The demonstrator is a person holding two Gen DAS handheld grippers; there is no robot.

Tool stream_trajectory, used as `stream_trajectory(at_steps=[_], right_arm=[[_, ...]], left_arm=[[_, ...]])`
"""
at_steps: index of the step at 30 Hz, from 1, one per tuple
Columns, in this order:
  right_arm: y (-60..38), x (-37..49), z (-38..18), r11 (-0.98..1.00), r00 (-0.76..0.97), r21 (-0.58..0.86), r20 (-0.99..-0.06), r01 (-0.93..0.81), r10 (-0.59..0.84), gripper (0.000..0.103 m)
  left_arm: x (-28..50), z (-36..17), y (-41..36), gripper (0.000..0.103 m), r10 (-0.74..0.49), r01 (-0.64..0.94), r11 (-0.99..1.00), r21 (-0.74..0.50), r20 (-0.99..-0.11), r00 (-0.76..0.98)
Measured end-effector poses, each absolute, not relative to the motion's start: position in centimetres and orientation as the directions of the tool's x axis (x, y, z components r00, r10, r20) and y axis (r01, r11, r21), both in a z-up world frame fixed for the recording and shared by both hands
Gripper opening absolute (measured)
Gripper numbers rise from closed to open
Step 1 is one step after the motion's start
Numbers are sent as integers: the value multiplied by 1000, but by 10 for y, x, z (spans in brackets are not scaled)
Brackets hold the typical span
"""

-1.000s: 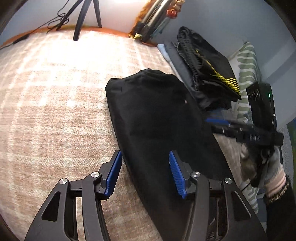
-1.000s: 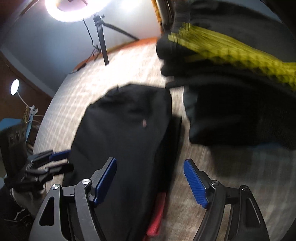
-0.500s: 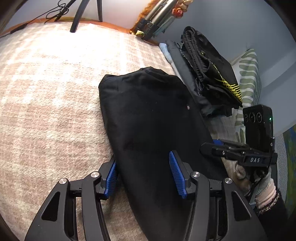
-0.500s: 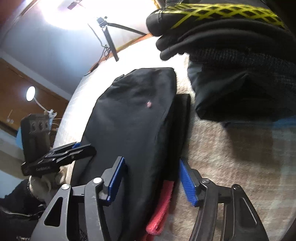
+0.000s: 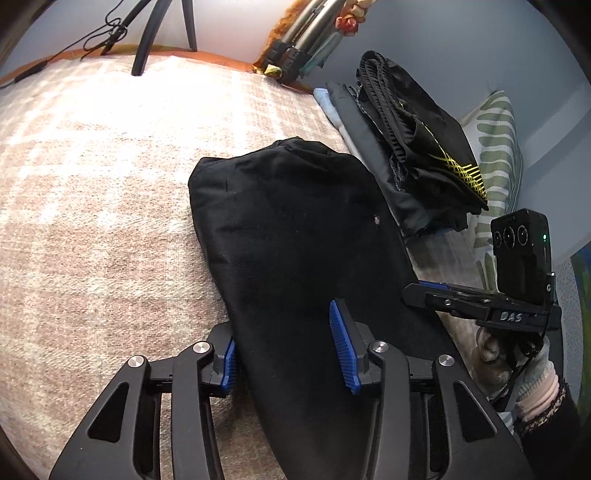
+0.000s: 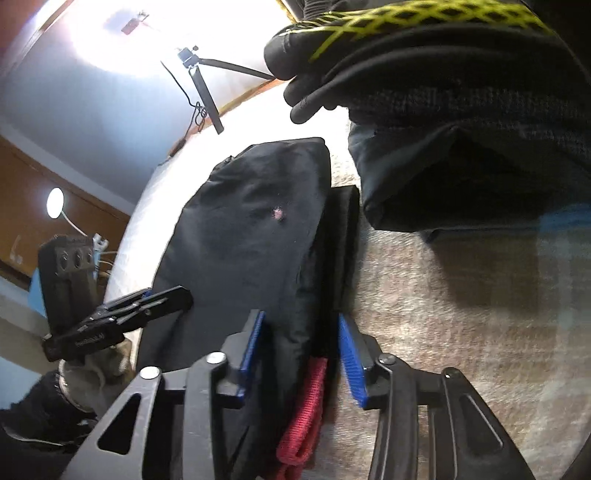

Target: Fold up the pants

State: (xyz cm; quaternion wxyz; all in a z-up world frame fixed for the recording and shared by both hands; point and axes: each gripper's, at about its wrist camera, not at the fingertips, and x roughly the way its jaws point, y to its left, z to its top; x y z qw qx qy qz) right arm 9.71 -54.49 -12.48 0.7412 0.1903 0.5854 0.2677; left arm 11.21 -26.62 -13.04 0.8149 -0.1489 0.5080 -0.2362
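The black pants (image 5: 295,236) lie folded lengthwise on the pinkish plaid bed cover (image 5: 92,221). My left gripper (image 5: 284,350) is open and straddles their near left edge, the fabric between its blue pads. My right gripper (image 6: 303,350) is open around the pants' (image 6: 251,229) right edge, where a red drawstring (image 6: 303,413) shows between the fingers. Each gripper shows in the other's view: the right one (image 5: 424,295) at the pants' right side, the left one (image 6: 162,299) at their left side.
A stack of folded dark clothes with yellow mesh trim (image 5: 417,158) lies just right of the pants, looming over the right wrist view (image 6: 461,122). A green-striped pillow (image 5: 495,155) is behind it. A tripod (image 5: 162,33) stands at the bed's far edge.
Both grippers have moved forward and down onto the near end of the pants, so the fabric edges now sit between their open fingers. The right gripper's opening has narrowed.
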Motion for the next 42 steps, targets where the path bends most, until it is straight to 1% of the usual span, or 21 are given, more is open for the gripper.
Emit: stream_trajectory(at_steps=[1,5,11,14,15,16,18,19,20,22,24,26,32,36,42], right_arm=[[-543,99,-125,778,170,606,-759,-169,628,54],[-524,105,-127,784,175,592,-765,-186,620,55],[-539,106,-133,712,158,694,-695,-108,702,55],[-533,105,-133,730,152,668,-714,-142,683,55],[-530,104,-131,740,155,653,-724,-158,672,54],[-529,104,-130,749,160,642,-732,-165,662,44],[-524,101,-128,780,179,599,-760,-180,625,35],[-523,100,-126,788,189,588,-765,-183,615,30],[-521,98,-122,802,209,567,-774,-189,597,28],[-523,94,-115,813,239,550,-777,-191,582,16],[-523,90,-104,815,269,546,-769,-194,580,12],[-518,86,-95,823,283,526,-773,-214,568,10],[-504,75,-66,851,324,455,-789,-263,522,9],[-496,68,-43,853,365,438,-773,-284,519,9],[-503,65,-5,853,439,430,-732,-296,521,9]], left_arm=[[112,-130,-267,41,-533,238,846,-477,-758,375],[111,-130,-270,40,-519,245,855,-458,-763,385],[111,-131,-269,37,-516,247,856,-453,-764,388],[111,-131,-270,36,-511,251,860,-445,-764,393],[111,-131,-271,36,-509,251,860,-443,-764,396],[111,-131,-271,35,-507,250,862,-442,-764,399],[110,-130,-272,32,-502,247,865,-437,-765,403],[110,-129,-272,28,-499,247,866,-434,-764,410],[109,-127,-272,23,-498,249,867,-431,-761,417],[107,-122,-271,18,-499,256,867,-428,-753,429],[103,-115,-272,14,-498,277,867,-414,-743,448],[99,-108,-275,11,-491,297,870,-393,-736,466],[87,-86,-275,9,-492,340,869,-359,-702,515],[81,-65,-271,8,-500,359,865,-351,-668,550],[77,-20,-276,8,-523,425,850,-312,-601,604]])
